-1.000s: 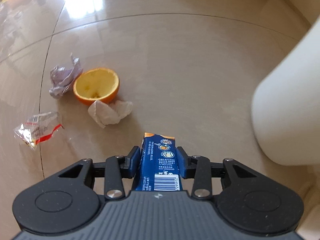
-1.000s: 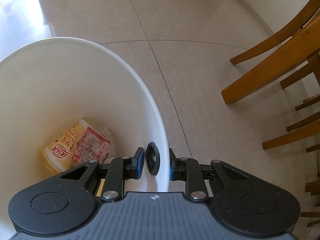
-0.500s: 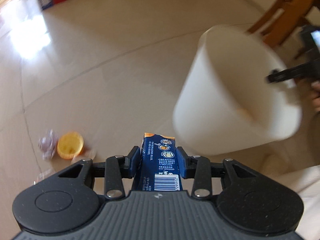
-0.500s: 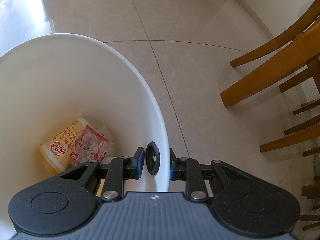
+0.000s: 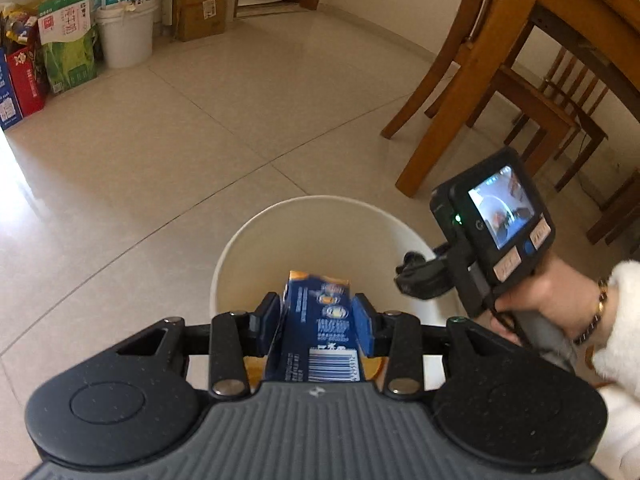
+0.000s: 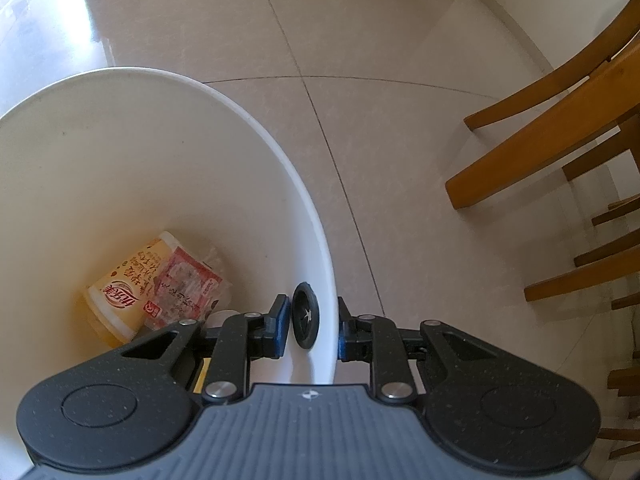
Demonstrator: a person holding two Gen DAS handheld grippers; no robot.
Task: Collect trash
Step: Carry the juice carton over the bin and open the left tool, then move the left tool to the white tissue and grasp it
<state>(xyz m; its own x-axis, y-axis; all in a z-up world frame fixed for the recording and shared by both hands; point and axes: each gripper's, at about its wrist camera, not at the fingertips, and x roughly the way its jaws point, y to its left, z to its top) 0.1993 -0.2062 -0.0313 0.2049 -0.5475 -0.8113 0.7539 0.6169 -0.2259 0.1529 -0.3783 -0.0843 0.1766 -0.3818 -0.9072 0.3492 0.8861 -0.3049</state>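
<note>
A dark blue drink carton (image 5: pixel 320 320) with a barcode stands tilted between the fingers of my left gripper (image 5: pixel 316 316), right above the mouth of the white bin (image 5: pixel 320 202). The jaws are opening and the carton sits loose between the pads, its top blurred. My right gripper (image 6: pixel 312 328) is shut on the bin's rim (image 6: pixel 256 128) beside a black grommet (image 6: pixel 306 320); in the left wrist view the right gripper (image 5: pixel 414 272) holds the bin's right edge. Inside the bin lie a yellow cup (image 6: pixel 120 288) and a red-and-white wrapper (image 6: pixel 184 284).
Wooden chair and table legs (image 5: pixel 460 80) stand right of the bin, and the chair legs (image 6: pixel 540 140) are close in the right wrist view. Boxes and bags (image 5: pixel 60 40), a white bucket (image 5: pixel 126 32) and a cardboard box (image 5: pixel 204 4) line the far wall. A hand in a white sleeve (image 5: pixel 560 300) holds the right gripper.
My left gripper rose from the floor with the carton and now hangs over the bin; the floor litter left its view. The carton has tilted between the jaws. The right gripper kept still.
</note>
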